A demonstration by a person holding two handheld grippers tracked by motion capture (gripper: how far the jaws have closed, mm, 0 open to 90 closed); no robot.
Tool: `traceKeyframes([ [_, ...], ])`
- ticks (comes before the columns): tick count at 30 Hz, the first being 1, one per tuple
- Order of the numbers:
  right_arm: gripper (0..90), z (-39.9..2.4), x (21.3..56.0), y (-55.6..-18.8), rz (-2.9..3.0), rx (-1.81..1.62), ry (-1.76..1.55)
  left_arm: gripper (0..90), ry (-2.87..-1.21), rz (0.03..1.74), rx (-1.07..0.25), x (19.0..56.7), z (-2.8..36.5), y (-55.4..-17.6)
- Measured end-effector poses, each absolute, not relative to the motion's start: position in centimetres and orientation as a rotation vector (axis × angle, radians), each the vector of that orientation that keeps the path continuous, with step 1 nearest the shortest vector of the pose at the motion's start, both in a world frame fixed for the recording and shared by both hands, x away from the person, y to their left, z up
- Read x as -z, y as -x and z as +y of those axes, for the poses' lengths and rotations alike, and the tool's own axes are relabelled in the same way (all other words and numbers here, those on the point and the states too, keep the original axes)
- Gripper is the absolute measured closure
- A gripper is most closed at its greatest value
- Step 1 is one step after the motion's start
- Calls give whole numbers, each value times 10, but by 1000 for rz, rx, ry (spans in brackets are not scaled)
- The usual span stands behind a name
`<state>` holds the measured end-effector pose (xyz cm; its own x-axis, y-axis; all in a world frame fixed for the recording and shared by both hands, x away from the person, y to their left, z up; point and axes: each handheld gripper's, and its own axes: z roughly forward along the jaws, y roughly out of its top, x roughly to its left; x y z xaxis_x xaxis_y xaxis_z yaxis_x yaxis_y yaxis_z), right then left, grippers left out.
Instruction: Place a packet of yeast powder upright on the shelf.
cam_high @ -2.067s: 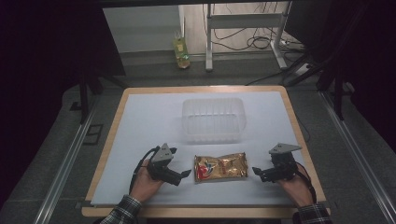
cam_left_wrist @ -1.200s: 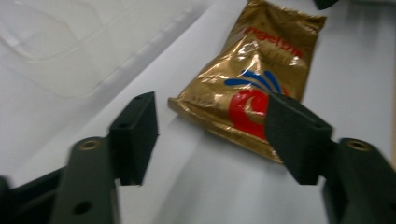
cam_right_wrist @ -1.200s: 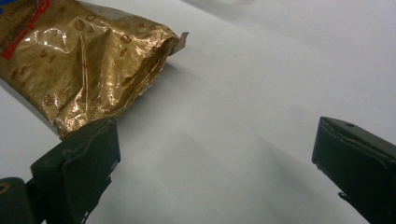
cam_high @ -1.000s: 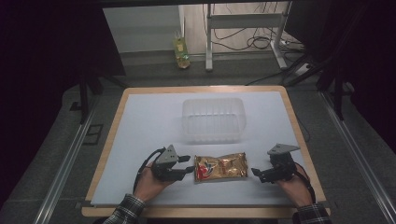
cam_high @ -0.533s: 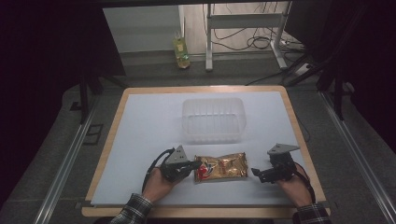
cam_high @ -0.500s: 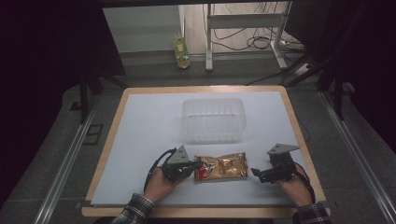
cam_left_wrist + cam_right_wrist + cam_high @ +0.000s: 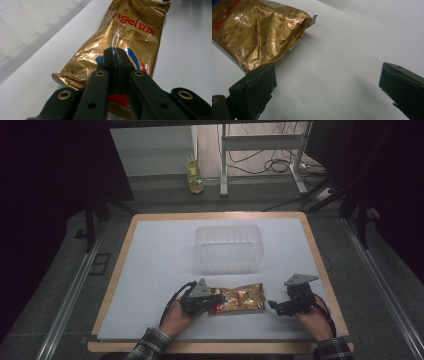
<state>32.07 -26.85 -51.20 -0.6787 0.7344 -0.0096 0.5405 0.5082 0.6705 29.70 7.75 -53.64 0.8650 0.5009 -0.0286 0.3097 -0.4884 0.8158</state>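
Left gripper [image 7: 115,53]: jaws just closed, pinched on the near end of the gold foil packet [image 7: 239,298], apparently catching the wrapper (hard to be sure from above).
Right gripper [image 7: 274,305]: jaws wide, nothing between them, just beside the packet's other end, not touching.
Packet: flat on the white sheet [image 7: 160,250], near the front edge, between both grippers.
Clear plastic tub [image 7: 229,247]: empty, well behind the packet.
Progress: early; grasp made, packet not lifted, probably bound for the tub.
Room: wooden-edged table [image 7: 120,262], dark surroundings, green bottle [image 7: 194,172] on the floor beyond.
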Motion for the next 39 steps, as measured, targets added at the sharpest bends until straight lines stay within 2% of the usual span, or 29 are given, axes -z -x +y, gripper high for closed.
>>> traceKeyframes([
  [24,16,-264,508,-314,2492,-955,-1041,897,-2126,641,-245,540,87,-293],
  [27,16,-262,507,-313,2503,-964,-1037,897,-2152,645,-262,541,88,-291],
  [28,16,-261,507,-313,2507,-970,-1027,897,-2215,656,-285,545,88,-290],
  [39,16,-251,510,-311,2572,-1010,-1022,896,-2216,645,-279,545,89,-291],
])
